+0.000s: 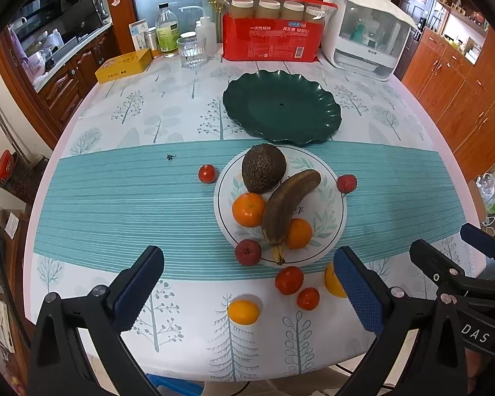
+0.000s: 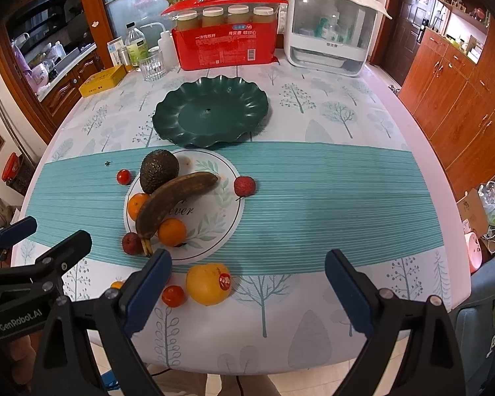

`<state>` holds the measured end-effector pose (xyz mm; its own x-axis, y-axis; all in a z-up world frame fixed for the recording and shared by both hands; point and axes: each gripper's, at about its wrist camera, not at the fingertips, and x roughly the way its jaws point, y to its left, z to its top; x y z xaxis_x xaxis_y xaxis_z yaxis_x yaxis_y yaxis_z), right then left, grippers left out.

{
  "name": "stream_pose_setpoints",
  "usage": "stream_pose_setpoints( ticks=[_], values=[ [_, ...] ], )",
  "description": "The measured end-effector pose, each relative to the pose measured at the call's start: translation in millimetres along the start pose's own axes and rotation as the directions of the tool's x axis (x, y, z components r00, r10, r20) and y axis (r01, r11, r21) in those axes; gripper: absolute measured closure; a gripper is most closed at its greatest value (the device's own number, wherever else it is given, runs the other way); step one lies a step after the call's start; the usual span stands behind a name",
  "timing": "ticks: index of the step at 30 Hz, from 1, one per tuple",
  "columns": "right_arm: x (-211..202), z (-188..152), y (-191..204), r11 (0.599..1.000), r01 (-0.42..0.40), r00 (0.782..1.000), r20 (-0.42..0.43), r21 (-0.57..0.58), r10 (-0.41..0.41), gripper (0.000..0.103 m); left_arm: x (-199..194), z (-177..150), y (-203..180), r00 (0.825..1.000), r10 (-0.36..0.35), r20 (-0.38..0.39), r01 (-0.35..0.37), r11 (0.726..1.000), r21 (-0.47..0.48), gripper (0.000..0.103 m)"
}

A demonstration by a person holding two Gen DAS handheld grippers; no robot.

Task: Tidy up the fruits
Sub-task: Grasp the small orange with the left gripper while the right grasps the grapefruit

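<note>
Centre frame on the white plate (image 1: pixel 333 198), the avocado (image 1: pixel 263 168) looks heavy and firm; the overripe banana (image 1: pixel 288 206) soft, best gripped mid-body. Both hand-held grippers, left (image 1: pixel 247 292) and right (image 2: pixel 247 292), gape wide, empty.

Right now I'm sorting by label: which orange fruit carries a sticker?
The big orange on the tablecloth just off the white plate, nearest the right gripper; the smaller ones show no sticker.
</note>
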<state>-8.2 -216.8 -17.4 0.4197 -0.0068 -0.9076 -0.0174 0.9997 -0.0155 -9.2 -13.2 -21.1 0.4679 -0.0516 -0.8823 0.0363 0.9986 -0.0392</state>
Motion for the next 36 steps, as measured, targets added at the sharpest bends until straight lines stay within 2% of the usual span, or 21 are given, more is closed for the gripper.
stream_pose_setpoints(
  ticks=[5, 11, 24, 28, 30, 32, 36],
  values=[
    [8.1, -0.7, 1.2, 1.0, -0.009, 1.0, -0.016, -0.014, 0.008, 0.009, 7.9, -3.9, 2.1, 1.0, -0.001, -0.018, 0.0, 1.0, -0.012, 0.001],
    [26.4, -2.6, 2.4, 0.999, -0.046, 0.997, -0.062, -0.028, 0.044, 0.01, 27.1, -11.5, 8.1, 0.997, -0.019, -0.073, 0.017, 0.999, -0.038, 0.001],
    [69.2, -10.1, 13.3, 0.99, -0.104, 0.985, -0.151, -0.09, 0.089, 0.017, 67.7, -27.8, 31.5, 0.988, -0.036, -0.152, 0.019, 0.994, -0.112, 0.001],
    [87.5, -17.2, 12.6, 0.986, -0.138, 0.971, -0.211, -0.097, 0.115, 0.026, 84.9, -41.0, 43.1, 0.982, -0.035, -0.184, 0.012, 0.992, -0.128, 0.003],
    [96.2, -21.2, 12.4, 0.982, -0.165, 0.958, -0.25, -0.09, 0.138, 0.035, 92.7, -48.8, 46.1, 0.978, -0.04, -0.206, 0.013, 0.991, -0.13, 0.006],
    [101.2, -24.7, 11.9, 0.974, -0.214, 0.944, -0.27, -0.069, 0.189, 0.035, 102.6, -57.1, 47.9, 0.971, -0.058, -0.234, 0.027, 0.991, -0.134, 0.008],
    [105.8, -27.8, 18.2, 0.965, -0.25, 0.934, -0.282, -0.077, 0.22, 0.036, 114.8, -70.6, 46.3, 0.958, -0.095, -0.272, 0.058, 0.988, -0.14, 0.013]
  ],
)
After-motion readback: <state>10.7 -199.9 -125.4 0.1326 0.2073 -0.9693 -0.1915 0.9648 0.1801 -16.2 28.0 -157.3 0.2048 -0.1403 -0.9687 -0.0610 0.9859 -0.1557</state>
